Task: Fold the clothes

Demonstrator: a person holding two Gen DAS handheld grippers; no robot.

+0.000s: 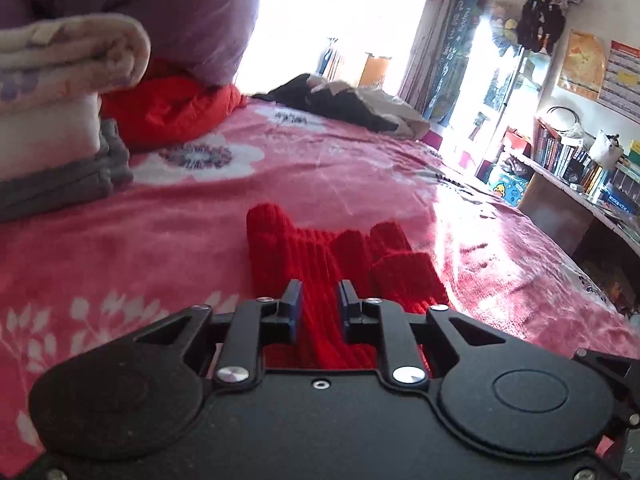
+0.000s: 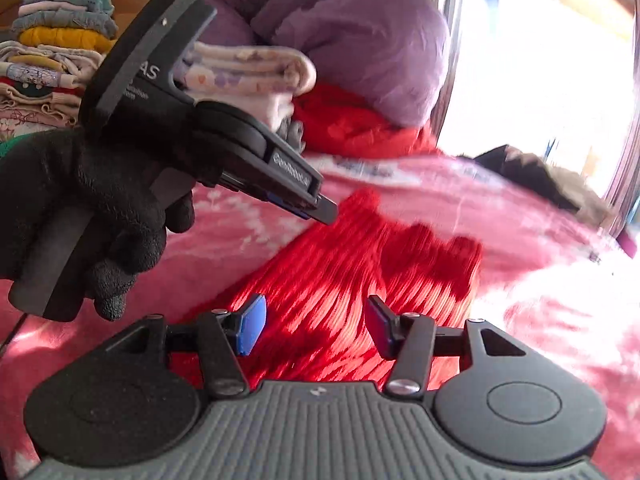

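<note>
The red knitted garment (image 1: 320, 264) lies on the bed (image 1: 160, 248), which is covered by a pink floral blanket. The knit is ribbed, and its far edge shows several rounded folds or lobes.

Left gripper (image 1: 318, 306): the jaws stand at a narrow gap. In the left wrist view, the red knit passes beneath and between the two blue pads (image 1: 295, 308). The pads do not visibly press on the fabric. In the right wrist view, the same gripper (image 2: 326, 212) is seen from the side, held by a hand in a black glove (image 2: 92, 216), with its tip above the near-left edge of the garment (image 2: 360, 272).

Right gripper (image 2: 316, 326): the jaws stand at a medium gap. The blue pads (image 2: 252, 328) sit apart on either side of a span of red knit. The fabric lies below them and no grip is visible. This view is motion-blurred.

Surroundings: a stack of folded textiles (image 1: 48, 120) sits at the left on the bed, with a red item (image 1: 172, 112) beside it and a purple quilt (image 1: 168, 12) behind. A dark garment (image 1: 332, 104) lies at the far side of the bed. A shelf with books (image 1: 572, 160) stands at the right. A further pile of folded clothes (image 2: 52, 60) is visible at the upper left of the right wrist view.
</note>
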